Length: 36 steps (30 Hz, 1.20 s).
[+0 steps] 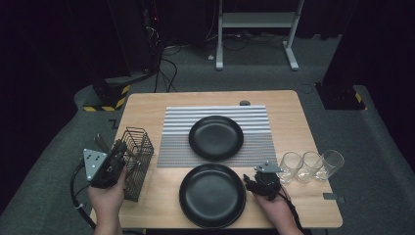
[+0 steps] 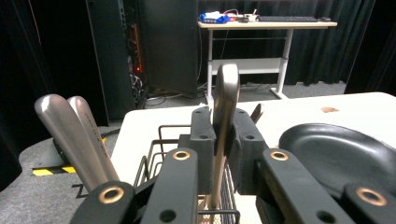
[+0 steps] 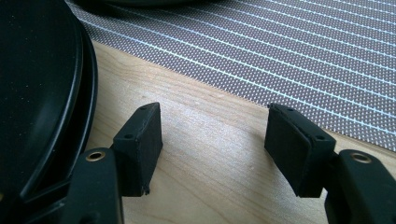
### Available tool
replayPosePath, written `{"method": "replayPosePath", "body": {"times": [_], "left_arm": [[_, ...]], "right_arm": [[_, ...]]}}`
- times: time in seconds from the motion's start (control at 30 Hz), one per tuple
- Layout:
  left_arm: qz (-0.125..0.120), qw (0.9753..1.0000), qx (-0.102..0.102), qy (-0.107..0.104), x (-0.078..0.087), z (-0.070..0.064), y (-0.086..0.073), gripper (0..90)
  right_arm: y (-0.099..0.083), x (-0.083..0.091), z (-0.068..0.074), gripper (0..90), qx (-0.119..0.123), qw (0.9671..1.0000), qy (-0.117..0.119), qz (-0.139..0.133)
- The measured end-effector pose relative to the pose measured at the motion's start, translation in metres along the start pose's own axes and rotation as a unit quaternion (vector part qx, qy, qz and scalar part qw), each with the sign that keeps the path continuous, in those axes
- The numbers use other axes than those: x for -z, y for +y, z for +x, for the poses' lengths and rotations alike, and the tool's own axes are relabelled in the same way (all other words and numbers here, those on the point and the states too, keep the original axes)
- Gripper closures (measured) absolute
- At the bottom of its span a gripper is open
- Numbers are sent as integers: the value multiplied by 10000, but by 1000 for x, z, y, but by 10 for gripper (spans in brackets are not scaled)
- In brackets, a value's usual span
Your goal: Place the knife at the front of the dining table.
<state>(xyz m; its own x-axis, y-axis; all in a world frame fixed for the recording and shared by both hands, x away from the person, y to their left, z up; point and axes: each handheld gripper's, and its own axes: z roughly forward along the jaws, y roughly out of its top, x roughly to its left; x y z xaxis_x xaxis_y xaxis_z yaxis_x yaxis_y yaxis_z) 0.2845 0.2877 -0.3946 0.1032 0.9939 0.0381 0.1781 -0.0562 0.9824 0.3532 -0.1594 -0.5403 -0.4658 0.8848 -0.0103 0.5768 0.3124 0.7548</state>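
Left tool (image 2: pixel 224 140) clenches a stiff, slick metal utensil handle (image 2: pixel 225 100), probably a spoon, above the wire caddy (image 1: pixel 136 159); grip mid-handle; right tool (image 3: pixel 212 140) idles released over the counter (image 3: pixel 210 140).

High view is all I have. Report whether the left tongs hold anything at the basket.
Observer: The left tongs are shut on one upright metal utensil handle standing in the wire basket.
Operator: Say what else stands in it.
Observer: Two more metal handles lean to the side of the gripped one, untouched.
Operator: Now the right tongs.
Observer: The right tongs are open with nothing between them, over bare table between the near plate and the striped mat.
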Motion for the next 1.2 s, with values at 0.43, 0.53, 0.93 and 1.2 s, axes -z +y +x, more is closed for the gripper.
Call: {"method": "replayPosePath", "body": {"times": [0.43, 0.53, 0.93, 1.2], "left_arm": [[-93, 9997, 200, -100, 2, 2, -1, 827], [-98, 9998, 140, -56, 2, -1, -1, 826], [-298, 9995, 87, 71, 6, -2, -2, 826], [-495, 9988, 15, 60, 9, -3, -4, 826]], "right_arm": [[0, 0, 0, 365, -1, 10000, 0, 0], [0, 0, 0, 365, -2, 10000, 2, 3], [0, 0, 0, 365, -1, 10000, 0, 0], [0, 0, 0, 364, 2, 10000, 4, 3]]}}
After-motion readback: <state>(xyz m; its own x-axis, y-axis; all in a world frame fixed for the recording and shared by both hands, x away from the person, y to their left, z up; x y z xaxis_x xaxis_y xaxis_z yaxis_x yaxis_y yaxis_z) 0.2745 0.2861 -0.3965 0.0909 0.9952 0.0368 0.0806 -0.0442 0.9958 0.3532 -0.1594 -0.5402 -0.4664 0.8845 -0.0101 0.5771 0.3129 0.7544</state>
